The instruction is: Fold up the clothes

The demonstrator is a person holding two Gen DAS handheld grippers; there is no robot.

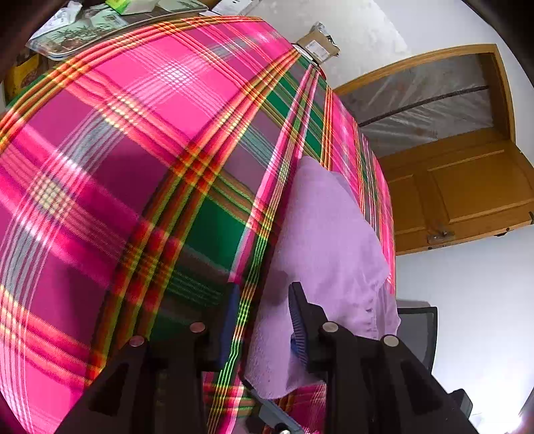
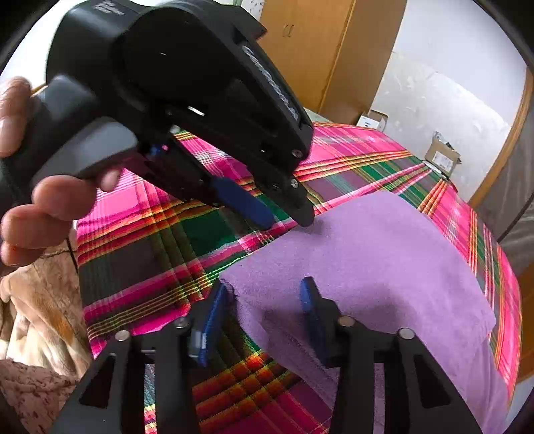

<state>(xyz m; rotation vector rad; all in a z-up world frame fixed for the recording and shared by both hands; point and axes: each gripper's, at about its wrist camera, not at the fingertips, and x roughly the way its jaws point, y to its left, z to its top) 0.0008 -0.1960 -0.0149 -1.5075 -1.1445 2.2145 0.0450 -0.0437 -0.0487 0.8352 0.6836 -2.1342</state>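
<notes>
A lilac towel (image 1: 320, 240) (image 2: 377, 253) lies folded on a bright pink, green and red plaid cloth (image 1: 133, 167) (image 2: 150, 240). In the left wrist view my left gripper (image 1: 263, 303) stands open over the towel's left edge, with the edge lying between its blue pads. The right wrist view shows that same left gripper (image 2: 287, 222), held by a hand (image 2: 36, 207), with its tips down at the towel's far corner. My right gripper (image 2: 263, 300) is open and straddles the towel's near left corner. Its left pad (image 2: 212, 320) is beside the edge, and its right pad (image 2: 310, 307) is over the top.
A cardboard box (image 1: 317, 43) (image 2: 444, 157) sits at the far end of the plaid cloth. A wooden door (image 1: 467, 187) and a black mesh chair (image 1: 417, 330) are to the right. Trays with clutter (image 1: 83, 30) lie beyond. A beige blanket (image 2: 33, 317) is bunched at the left.
</notes>
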